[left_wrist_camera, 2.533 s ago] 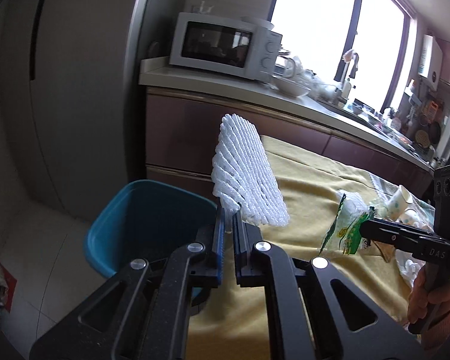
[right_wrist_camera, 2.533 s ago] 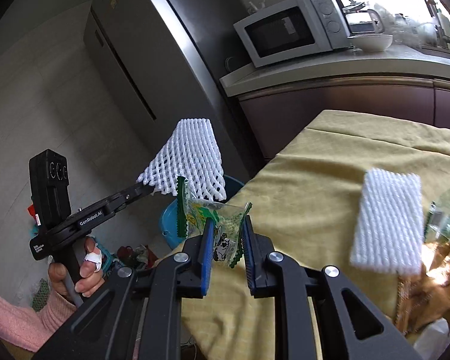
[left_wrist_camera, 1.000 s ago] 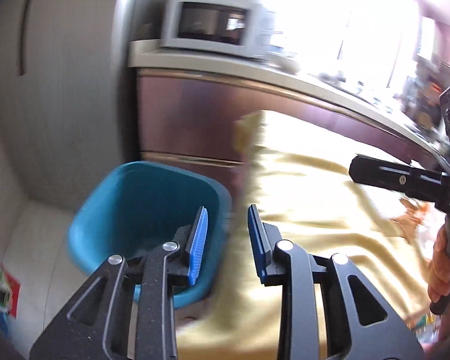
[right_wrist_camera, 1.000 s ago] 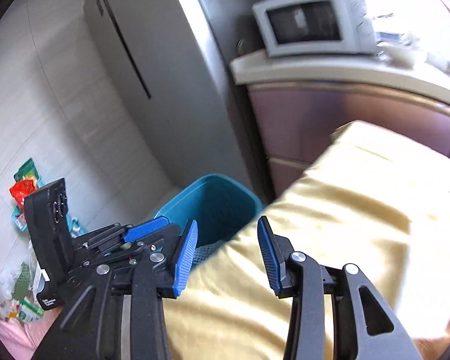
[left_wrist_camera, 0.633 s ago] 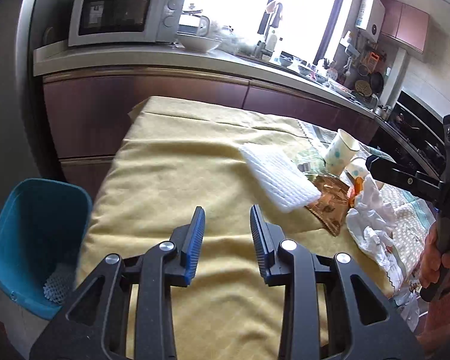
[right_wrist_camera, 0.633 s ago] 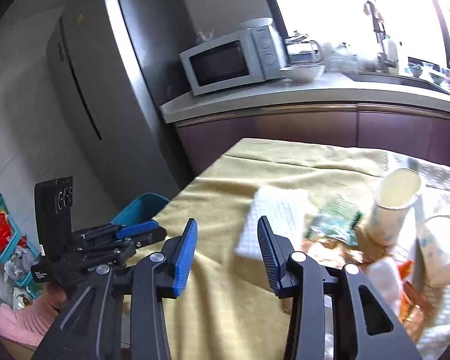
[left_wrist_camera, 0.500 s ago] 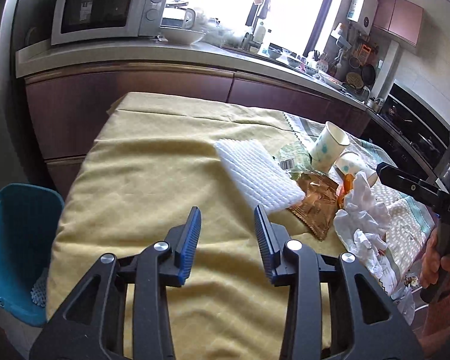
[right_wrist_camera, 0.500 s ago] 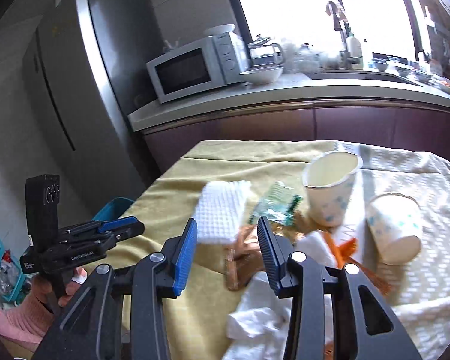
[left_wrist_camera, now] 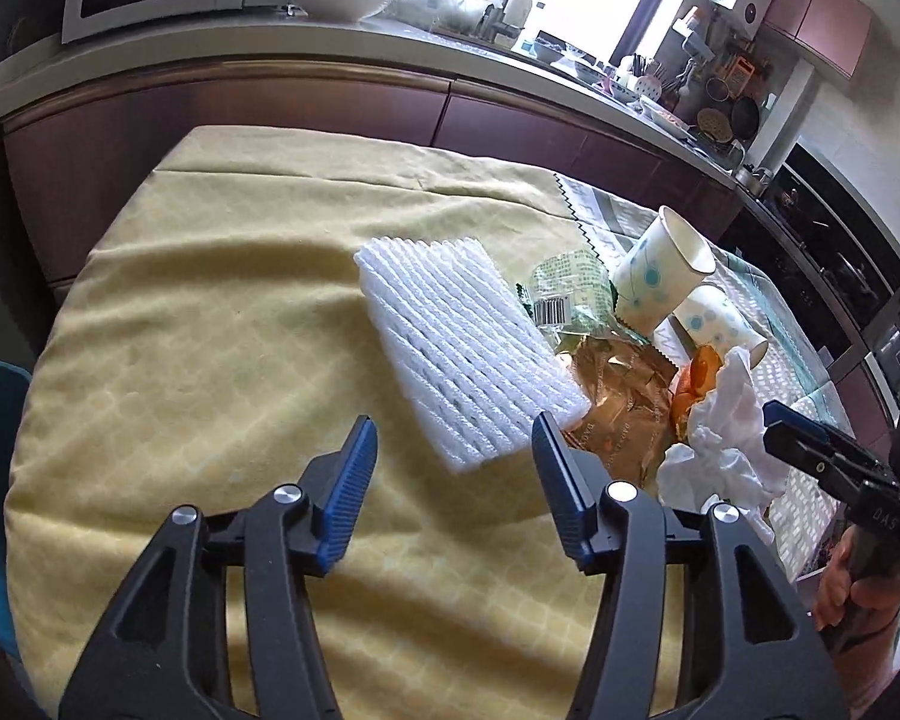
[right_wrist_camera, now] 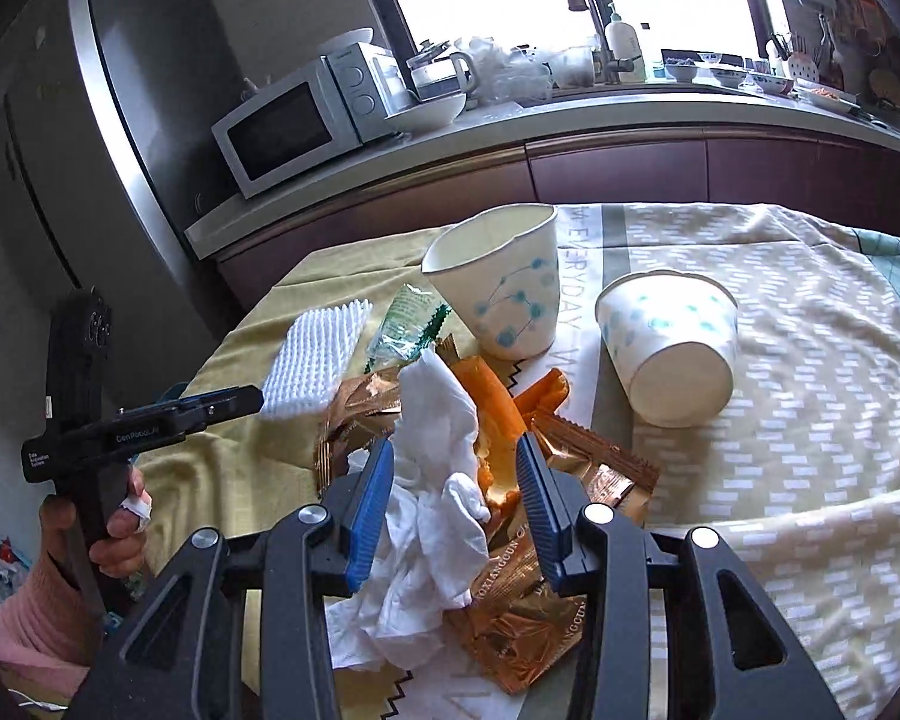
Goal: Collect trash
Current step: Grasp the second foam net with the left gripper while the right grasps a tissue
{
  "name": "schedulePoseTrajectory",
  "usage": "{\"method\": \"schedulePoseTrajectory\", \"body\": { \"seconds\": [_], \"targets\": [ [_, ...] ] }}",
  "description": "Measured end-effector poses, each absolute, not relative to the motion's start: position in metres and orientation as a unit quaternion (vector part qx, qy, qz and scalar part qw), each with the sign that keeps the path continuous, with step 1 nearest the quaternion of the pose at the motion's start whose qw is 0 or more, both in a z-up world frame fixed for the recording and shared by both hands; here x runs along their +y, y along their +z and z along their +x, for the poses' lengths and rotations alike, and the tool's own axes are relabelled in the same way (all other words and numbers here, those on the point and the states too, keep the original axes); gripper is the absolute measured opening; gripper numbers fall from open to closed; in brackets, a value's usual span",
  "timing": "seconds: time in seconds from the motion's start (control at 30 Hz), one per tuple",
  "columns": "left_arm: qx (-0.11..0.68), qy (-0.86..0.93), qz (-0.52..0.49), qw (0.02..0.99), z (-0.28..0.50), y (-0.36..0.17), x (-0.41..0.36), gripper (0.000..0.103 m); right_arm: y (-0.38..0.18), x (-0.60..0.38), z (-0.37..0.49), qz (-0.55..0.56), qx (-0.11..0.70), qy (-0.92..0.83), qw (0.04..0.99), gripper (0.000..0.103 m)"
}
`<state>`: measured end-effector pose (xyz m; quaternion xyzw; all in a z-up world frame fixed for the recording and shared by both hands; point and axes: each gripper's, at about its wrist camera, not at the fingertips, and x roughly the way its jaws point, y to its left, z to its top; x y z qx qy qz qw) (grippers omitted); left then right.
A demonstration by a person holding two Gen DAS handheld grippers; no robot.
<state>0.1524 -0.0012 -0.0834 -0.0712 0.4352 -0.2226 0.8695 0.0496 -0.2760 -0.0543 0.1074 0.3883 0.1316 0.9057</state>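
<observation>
While opening, left gripper [left_wrist_camera: 453,450] empty

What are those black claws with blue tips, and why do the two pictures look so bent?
They are hand-held grippers, one in each of a person's hands, each carrying a wide-angle camera that curves the view. The left gripper is opening in front of a white foam net, holding nothing. The right gripper stands open over crumpled white tissue and gold wrappers, gripping nothing. Two paper cups also lie on the yellow tablecloth.
</observation>
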Motion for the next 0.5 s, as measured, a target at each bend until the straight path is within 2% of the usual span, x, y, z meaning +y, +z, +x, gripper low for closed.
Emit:
{"method": "schedulePoseTrajectory", "body": {
  "seconds": [0.07, 0.17, 0.2, 0.23, 0.27, 0.37, 0.5],
  "targets": [
    [0.446, -0.225, -0.076, 0.863, 0.158, -0.088, -0.004, 0.046, -0.057, -0.275, 0.050, 0.110, 0.393, 0.135, 0.903, 0.040],
    [0.458, -0.231, -0.084, 0.854, 0.164, -0.095, -0.009, 0.032, -0.059, -0.277, 0.050, 0.114, 0.393, 0.137, 0.902, 0.038],
    [0.458, -0.229, -0.085, 0.855, 0.165, -0.095, -0.009, 0.031, -0.059, -0.278, 0.050, 0.115, 0.393, 0.139, 0.901, 0.038],
    [0.458, -0.229, -0.086, 0.855, 0.166, -0.095, -0.010, 0.029, -0.059, -0.278, 0.050, 0.115, 0.394, 0.139, 0.901, 0.035],
    [0.458, -0.229, -0.088, 0.854, 0.166, -0.096, -0.010, 0.023, -0.059, -0.279, 0.050, 0.114, 0.394, 0.140, 0.901, 0.029],
    [0.455, -0.230, -0.090, 0.855, 0.167, -0.094, -0.010, 0.017, -0.060, -0.279, 0.049, 0.113, 0.394, 0.144, 0.900, 0.012],
    [0.446, -0.230, -0.091, 0.860, 0.164, -0.090, -0.008, 0.014, -0.057, -0.279, 0.047, 0.112, 0.388, 0.146, 0.903, 0.008]
  ]
}}
